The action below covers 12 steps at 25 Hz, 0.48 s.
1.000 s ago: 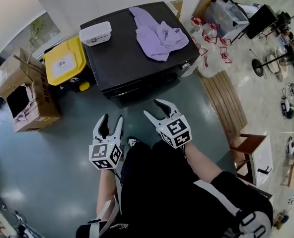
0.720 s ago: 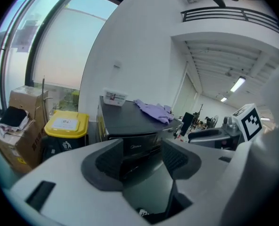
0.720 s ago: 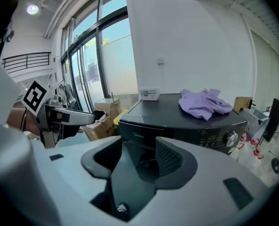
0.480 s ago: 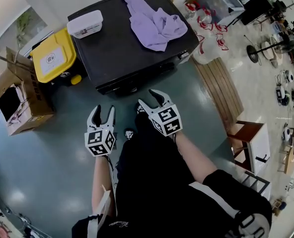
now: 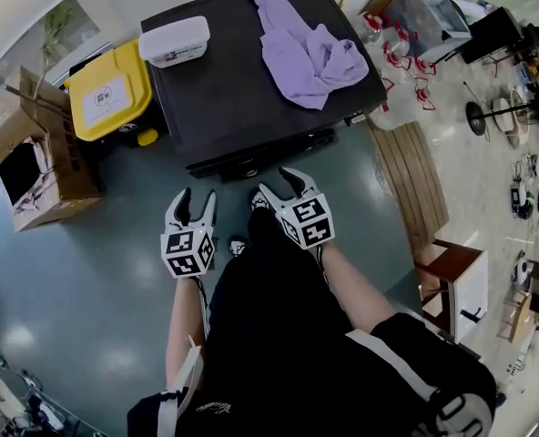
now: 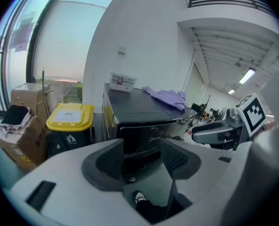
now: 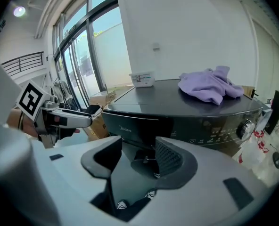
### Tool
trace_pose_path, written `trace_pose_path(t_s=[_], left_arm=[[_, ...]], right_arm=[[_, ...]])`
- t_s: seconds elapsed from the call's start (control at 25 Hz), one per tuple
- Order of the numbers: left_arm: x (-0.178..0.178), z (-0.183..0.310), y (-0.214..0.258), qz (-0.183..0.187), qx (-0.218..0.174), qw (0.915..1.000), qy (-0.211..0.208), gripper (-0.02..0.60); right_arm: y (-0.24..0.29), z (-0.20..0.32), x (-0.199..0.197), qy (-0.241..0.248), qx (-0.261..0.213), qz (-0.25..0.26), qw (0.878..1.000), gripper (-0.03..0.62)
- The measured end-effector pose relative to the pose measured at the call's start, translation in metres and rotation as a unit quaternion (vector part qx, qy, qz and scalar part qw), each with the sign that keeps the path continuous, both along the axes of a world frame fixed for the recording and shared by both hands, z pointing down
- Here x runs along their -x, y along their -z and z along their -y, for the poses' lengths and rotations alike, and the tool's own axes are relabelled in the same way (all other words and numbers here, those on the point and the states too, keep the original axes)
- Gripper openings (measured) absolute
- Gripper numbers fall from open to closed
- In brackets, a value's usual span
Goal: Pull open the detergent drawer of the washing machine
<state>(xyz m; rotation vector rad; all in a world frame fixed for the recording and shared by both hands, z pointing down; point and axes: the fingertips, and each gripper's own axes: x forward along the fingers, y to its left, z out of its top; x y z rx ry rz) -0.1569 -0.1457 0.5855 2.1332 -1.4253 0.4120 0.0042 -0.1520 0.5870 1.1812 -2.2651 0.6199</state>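
Observation:
The dark washing machine [image 5: 251,98] stands in front of me with its lid shut. Its detergent drawer [image 7: 130,122] is the left part of the front panel, with the brand logo on it, and it is shut flush. My left gripper [image 5: 195,203] is open and empty, a short way before the machine's front. Beside it my right gripper [image 5: 283,188] is also open and empty, its tips just short of the panel. In the right gripper view the open jaws [image 7: 138,159] frame the panel below the drawer. The left gripper [image 6: 142,157] points at the machine's front [image 6: 139,126].
A purple cloth [image 5: 310,57] and a white lidded box [image 5: 173,41] lie on the machine's top. A yellow-lidded bin [image 5: 110,103] and cardboard boxes [image 5: 33,167] stand to the left. A slatted wooden bench [image 5: 411,180] and a brown stool [image 5: 452,280] are on the right.
Both grippers have come closer to the machine's front over the last second. Both stay open and empty.

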Motion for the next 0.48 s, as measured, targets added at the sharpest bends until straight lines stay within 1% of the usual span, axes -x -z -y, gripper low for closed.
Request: trace_pose_path(t_s=[0.12,0.32,0.48], left_arm=[[0.002,0.008,-0.007,0.002,0.008,1.0000,0.003,0.252],[0.005,0.024,-0.015,0.005,0.015,0.9997,0.021,0.252],[0.006,0.035,-0.020,0.005,0.019,0.9995,0.025,0.252]], right_arm=[[-0.007,0.010,0.004,0.009,0.009,0.001,1.000,0.230],[-0.016,0.027,0.006,0.018,0.022,0.001,1.000,0.230],[-0.022,0.037,0.008,0.023,0.030,0.000,0.999,0.230]])
